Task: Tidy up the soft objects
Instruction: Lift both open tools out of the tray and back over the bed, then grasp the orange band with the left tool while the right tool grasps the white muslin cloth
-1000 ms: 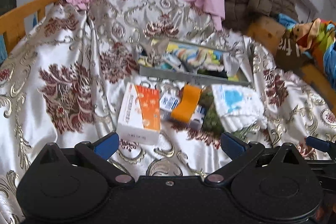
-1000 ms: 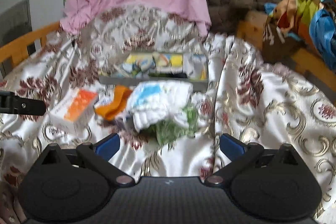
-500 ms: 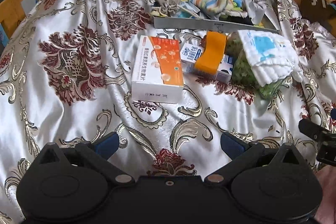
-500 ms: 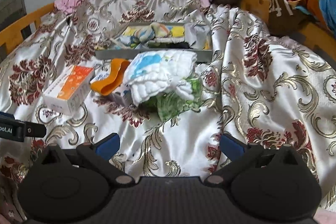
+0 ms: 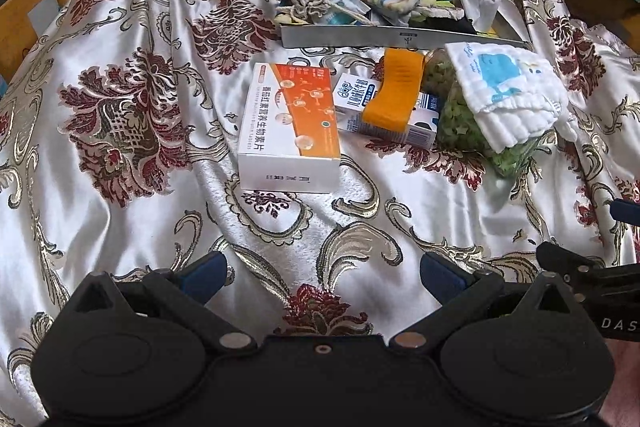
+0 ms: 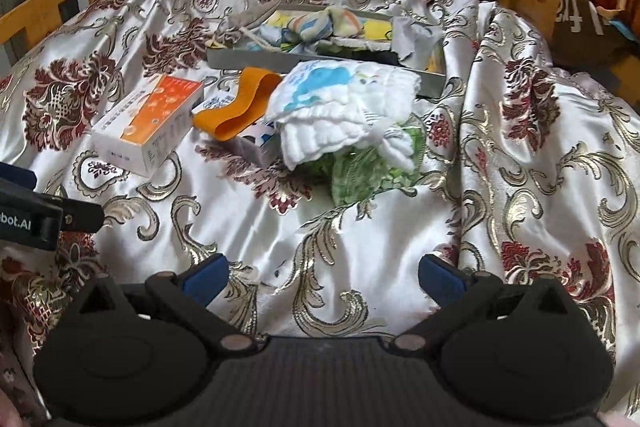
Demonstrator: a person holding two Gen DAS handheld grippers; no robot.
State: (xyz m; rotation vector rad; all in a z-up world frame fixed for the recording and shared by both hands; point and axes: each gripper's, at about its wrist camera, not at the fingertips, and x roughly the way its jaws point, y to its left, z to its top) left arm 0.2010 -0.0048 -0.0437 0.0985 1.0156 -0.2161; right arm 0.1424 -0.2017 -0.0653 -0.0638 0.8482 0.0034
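At lower centre, left claw (image 5: 322,273) and right claw (image 6: 322,273) are both hanging wide apart, empty, facing the white cloth (image 6: 340,111) beside the grey tray (image 5: 400,37).

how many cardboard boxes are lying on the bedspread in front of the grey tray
2. The orange-and-white box lies to the left; the blue-and-white carton is beside it on its right, under the orange band. More may be hidden under the cloth.

On the draped cloth (image 5: 120,167), a tray (image 5: 400,38) holding soft items sits farthest back; before it, left to right, lie a box (image 5: 290,131), a band (image 5: 396,95) atop a carton (image 5: 352,99), and a folded towel (image 5: 508,95) over a bag (image 5: 460,123).
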